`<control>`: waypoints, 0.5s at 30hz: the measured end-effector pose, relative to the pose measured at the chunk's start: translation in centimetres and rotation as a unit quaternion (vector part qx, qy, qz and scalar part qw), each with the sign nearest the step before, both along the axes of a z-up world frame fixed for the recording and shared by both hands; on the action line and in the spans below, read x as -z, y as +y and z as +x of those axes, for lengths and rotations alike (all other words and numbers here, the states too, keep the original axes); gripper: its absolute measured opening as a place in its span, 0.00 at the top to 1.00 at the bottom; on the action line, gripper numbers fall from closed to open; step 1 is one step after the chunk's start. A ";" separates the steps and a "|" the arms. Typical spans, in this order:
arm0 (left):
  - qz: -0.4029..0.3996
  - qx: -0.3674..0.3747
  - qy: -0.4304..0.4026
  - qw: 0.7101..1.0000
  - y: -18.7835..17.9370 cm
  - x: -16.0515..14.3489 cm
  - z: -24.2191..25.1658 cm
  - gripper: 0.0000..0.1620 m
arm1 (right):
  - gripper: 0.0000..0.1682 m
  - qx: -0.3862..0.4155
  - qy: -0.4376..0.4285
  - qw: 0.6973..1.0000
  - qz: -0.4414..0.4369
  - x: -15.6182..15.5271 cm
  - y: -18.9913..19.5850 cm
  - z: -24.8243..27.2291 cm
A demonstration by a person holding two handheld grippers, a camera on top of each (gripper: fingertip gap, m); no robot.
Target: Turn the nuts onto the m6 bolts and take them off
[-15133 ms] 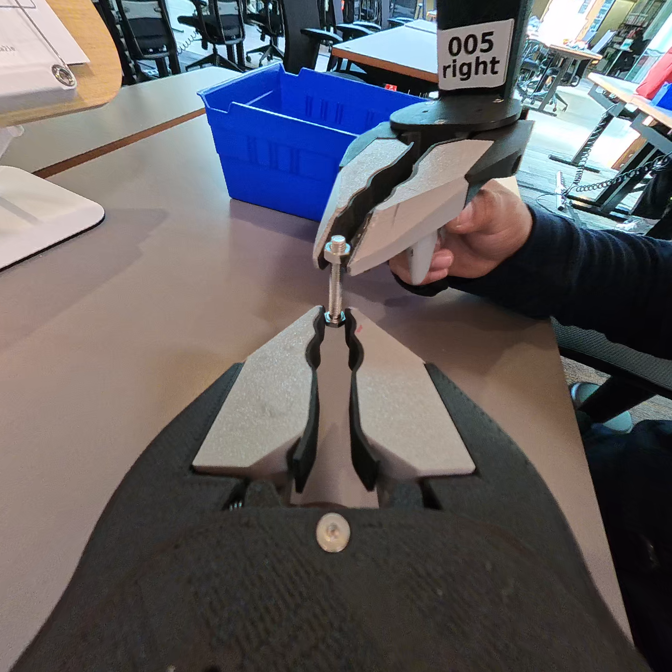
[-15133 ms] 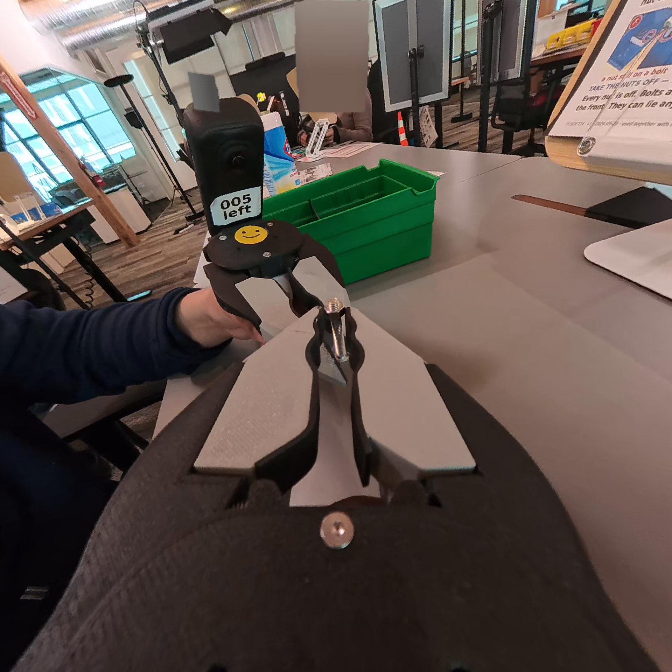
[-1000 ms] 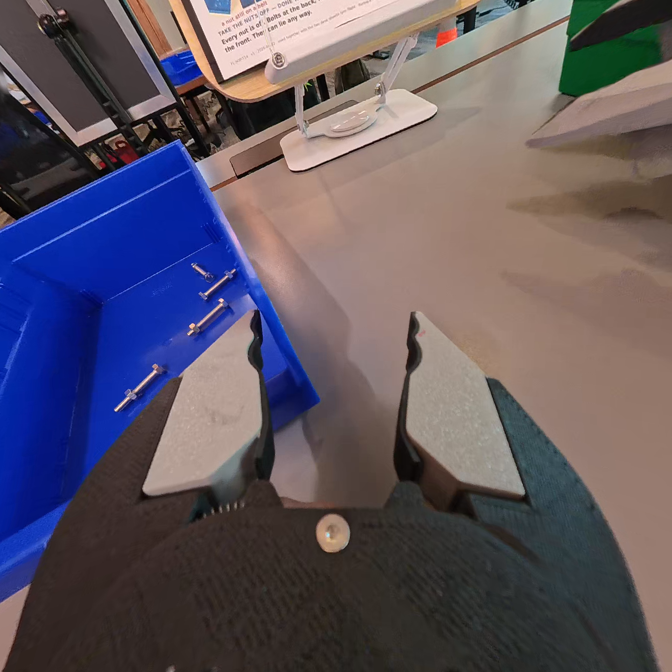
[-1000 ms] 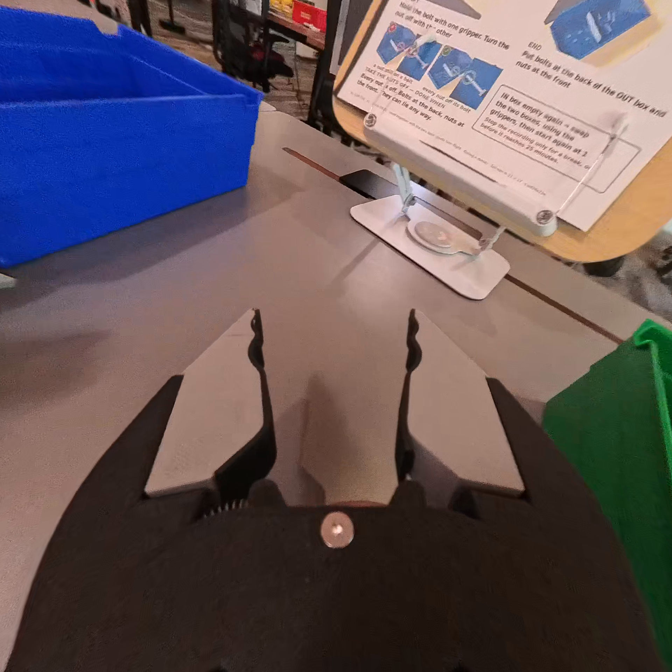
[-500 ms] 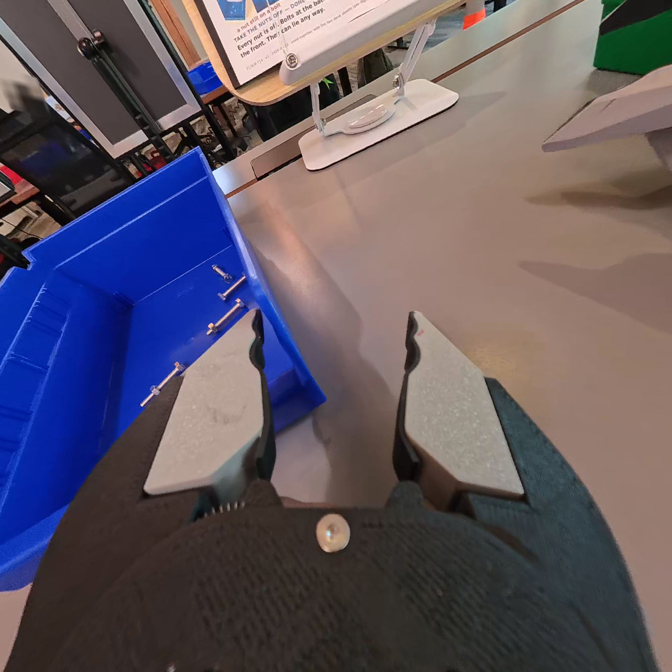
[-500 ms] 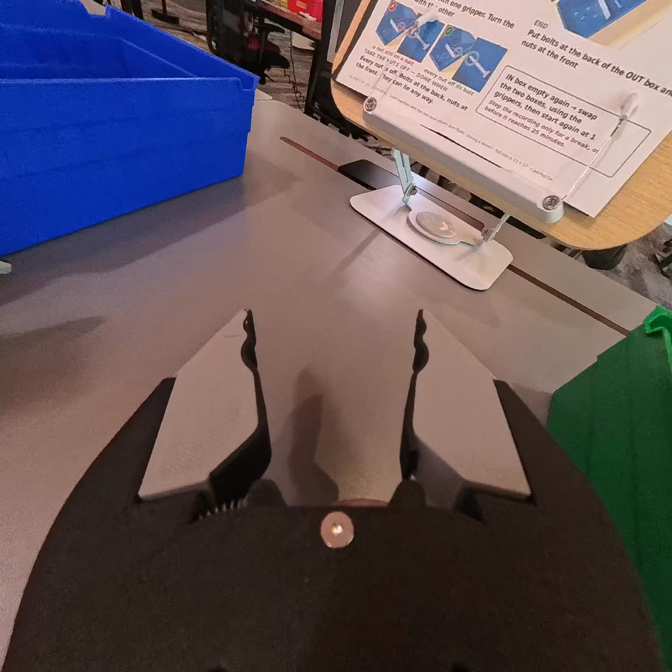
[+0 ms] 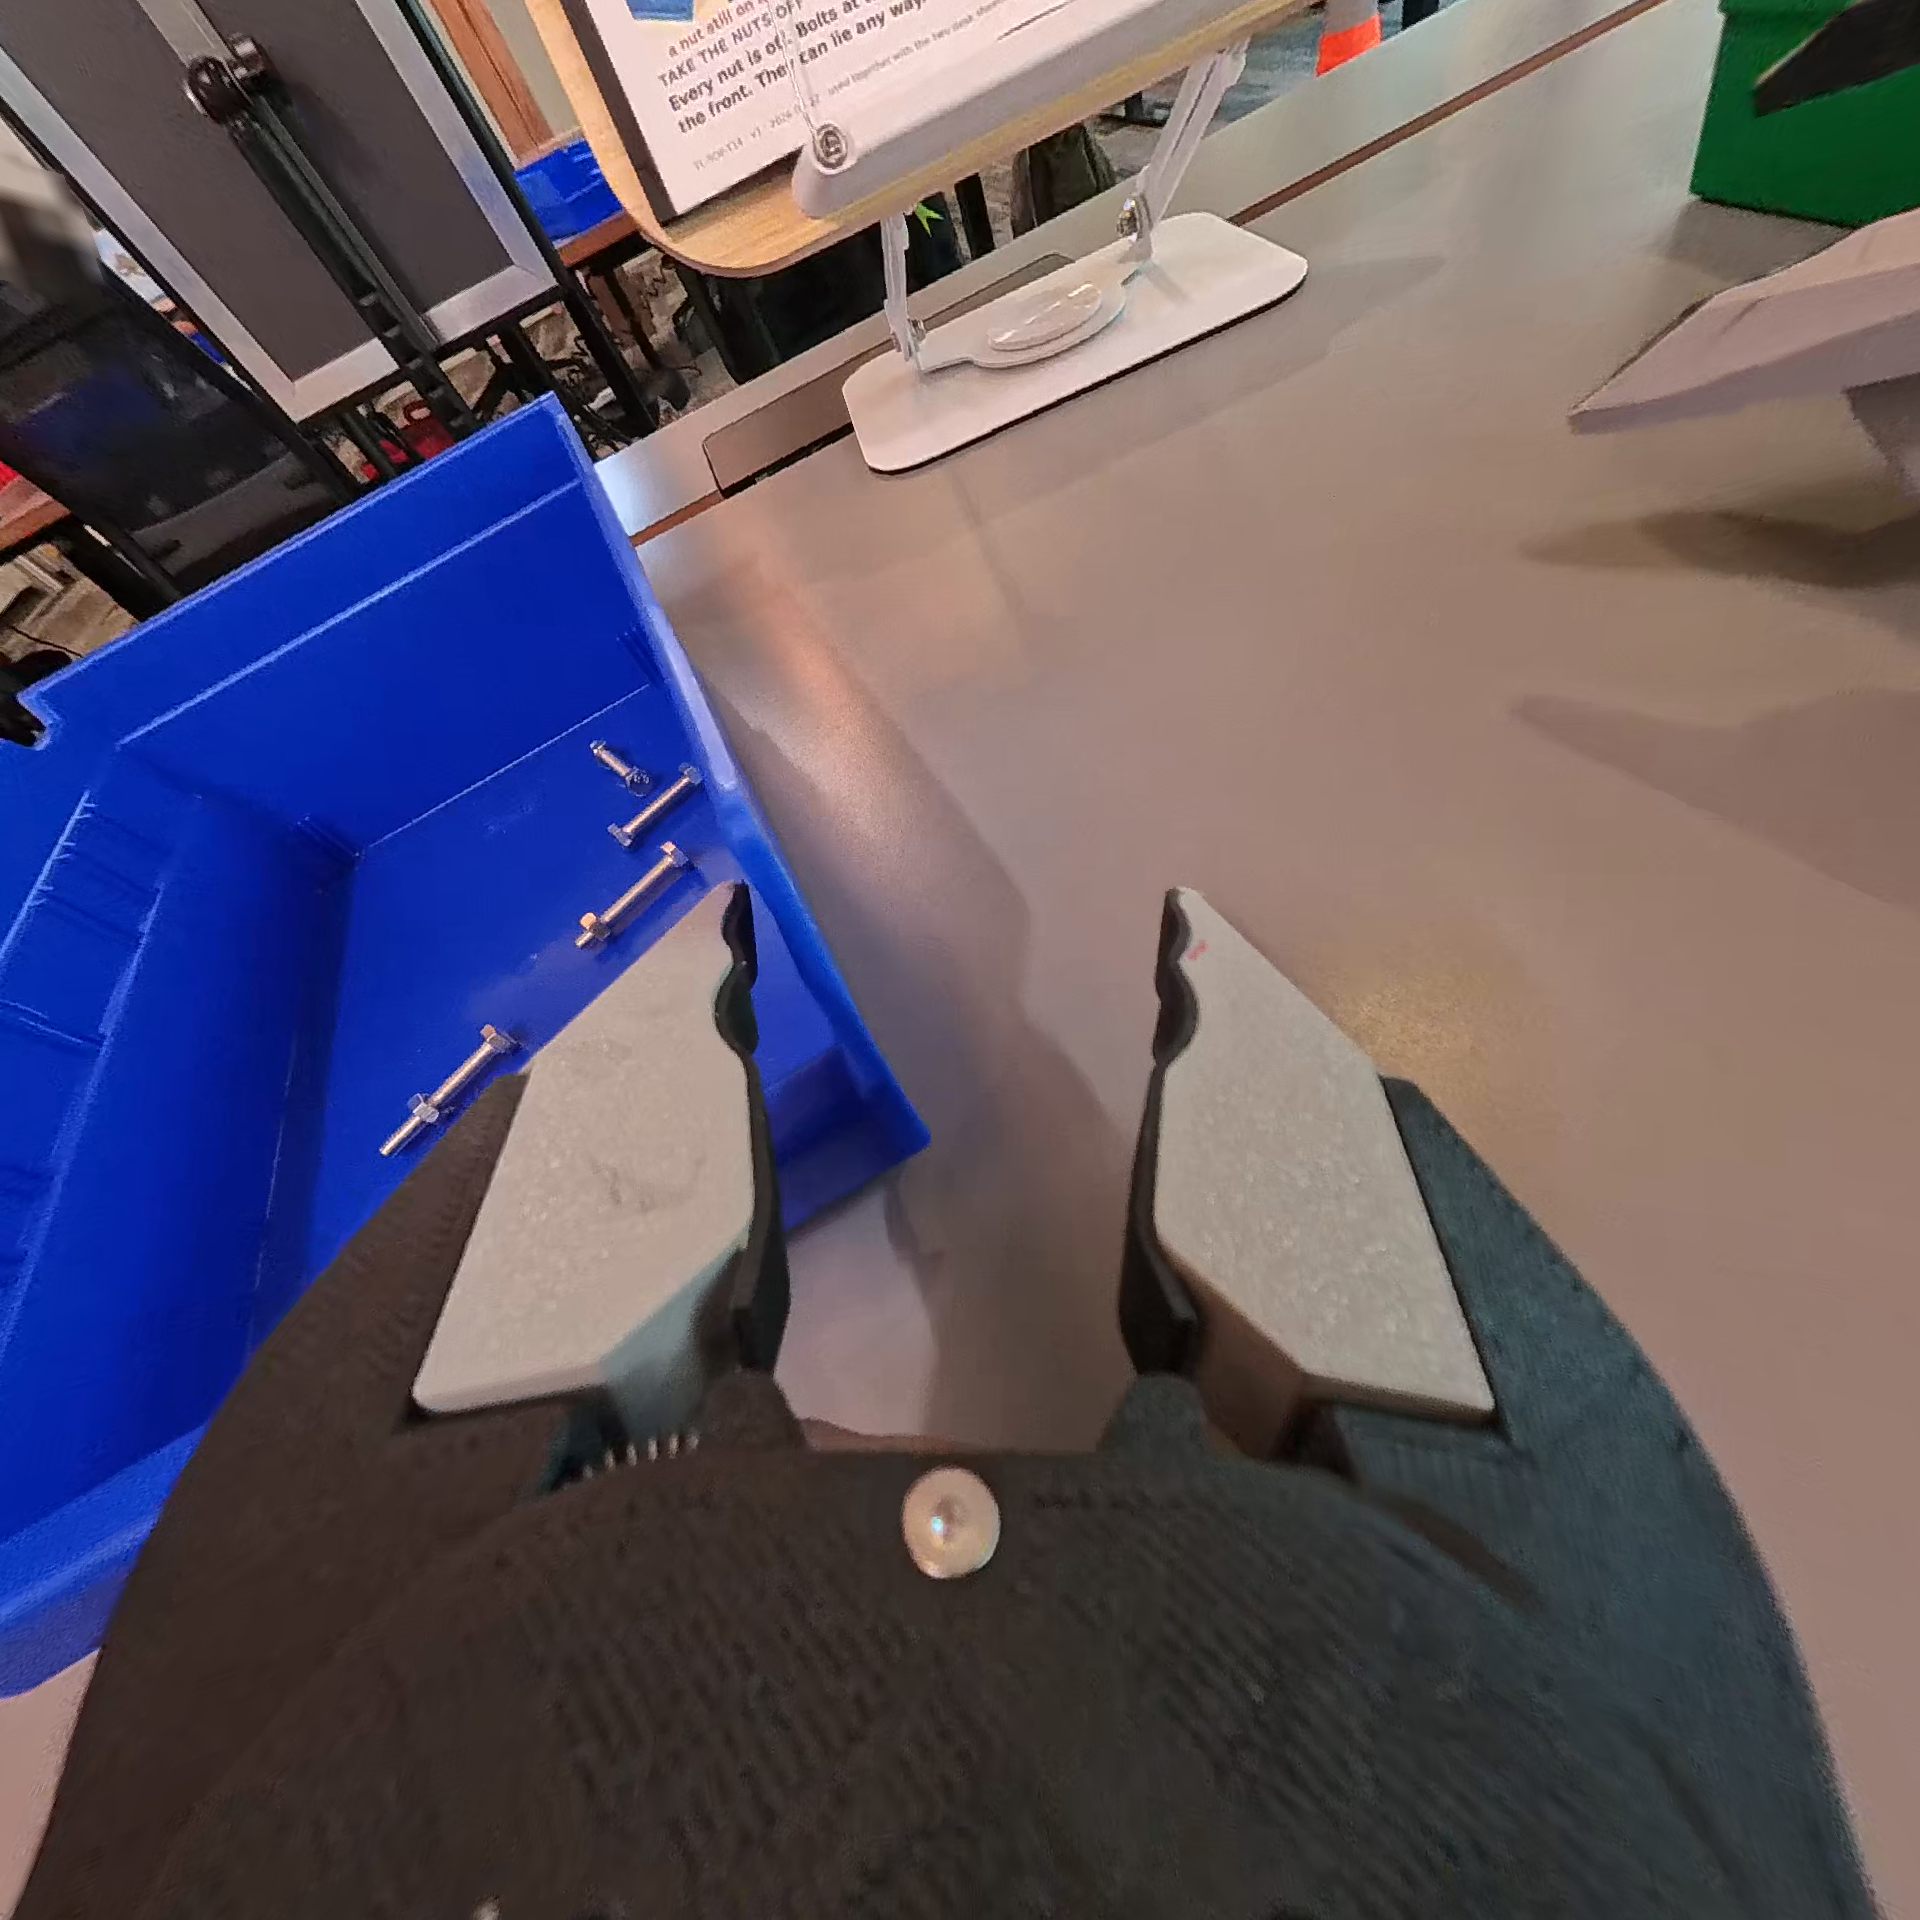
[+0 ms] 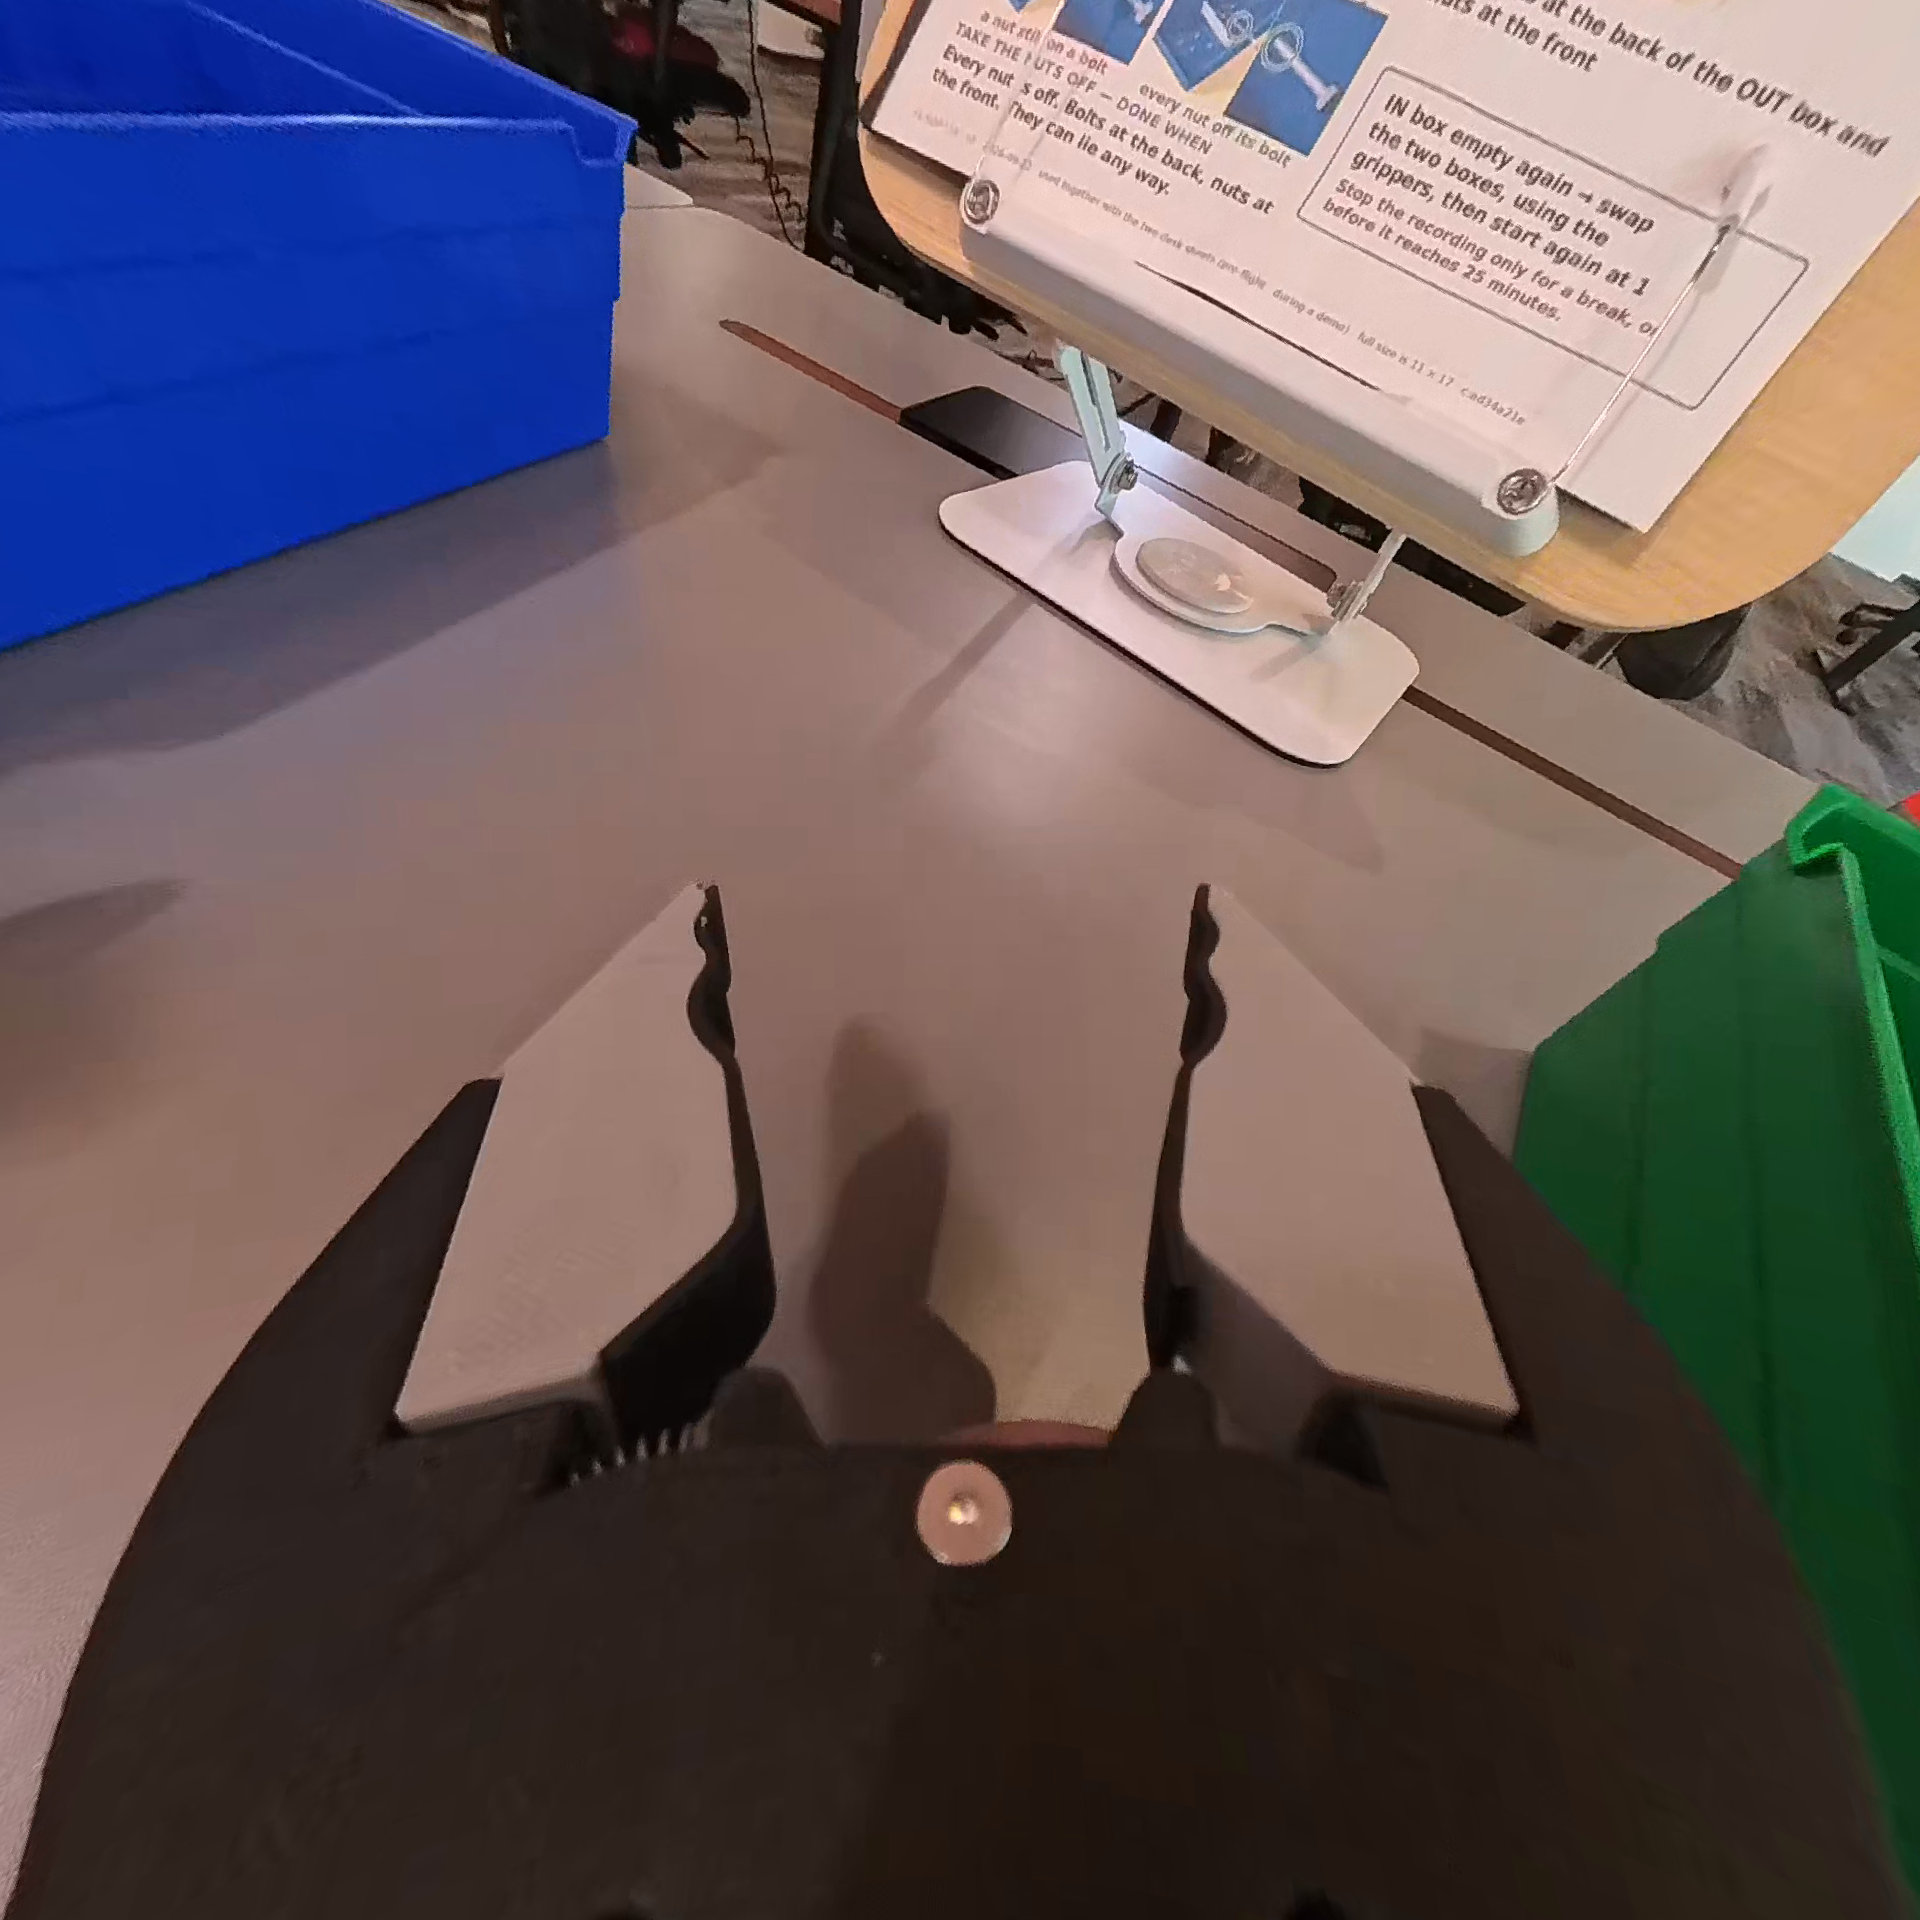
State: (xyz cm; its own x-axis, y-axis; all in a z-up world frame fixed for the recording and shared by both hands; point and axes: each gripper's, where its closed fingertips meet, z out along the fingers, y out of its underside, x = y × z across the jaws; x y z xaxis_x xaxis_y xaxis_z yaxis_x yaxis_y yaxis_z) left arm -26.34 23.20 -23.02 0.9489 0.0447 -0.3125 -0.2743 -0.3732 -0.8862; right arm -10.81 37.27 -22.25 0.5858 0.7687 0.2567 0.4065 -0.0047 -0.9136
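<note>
My left gripper (image 7: 956, 914) is open and empty, over the right front corner of a blue bin (image 7: 312, 883). Several bolts with nuts on them lie on the bin floor: one near my left finger (image 7: 632, 896), one farther back (image 7: 655, 806), a short one behind it (image 7: 620, 767), and one nearer the front (image 7: 449, 1089). My right gripper (image 8: 956, 914) is open and empty above the grey table (image 8: 623, 831). A finger of the right gripper shows at the right edge of the left wrist view (image 7: 1766, 343). The blue bin also shows in the right wrist view (image 8: 291, 312).
A green bin (image 8: 1766, 1195) stands close to the right of my right gripper, and shows far right in the left wrist view (image 7: 1808, 125). A white stand (image 8: 1184, 613) holding an instruction sheet on a wooden board (image 8: 1455, 208) is at the table's back.
Fifteen seconds ago both grippers were shut on one bolt and its nut; now both are open and empty. Over the last second the left gripper drifted left over the blue bin; the right moved little.
</note>
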 end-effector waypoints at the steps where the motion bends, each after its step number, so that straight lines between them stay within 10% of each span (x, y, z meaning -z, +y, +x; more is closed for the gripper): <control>1: -0.003 0.000 -0.003 1.000 0.0 0.1 0.0 0.53 | 0.49 0.000 -0.002 1.000 -0.002 0.1 0.0 0.0; 15: -0.011 -0.005 0.019 1.000 0.5 0.4 0.0 0.51 | 0.50 0.003 0.013 1.000 0.020 -1.0 -0.5 0.5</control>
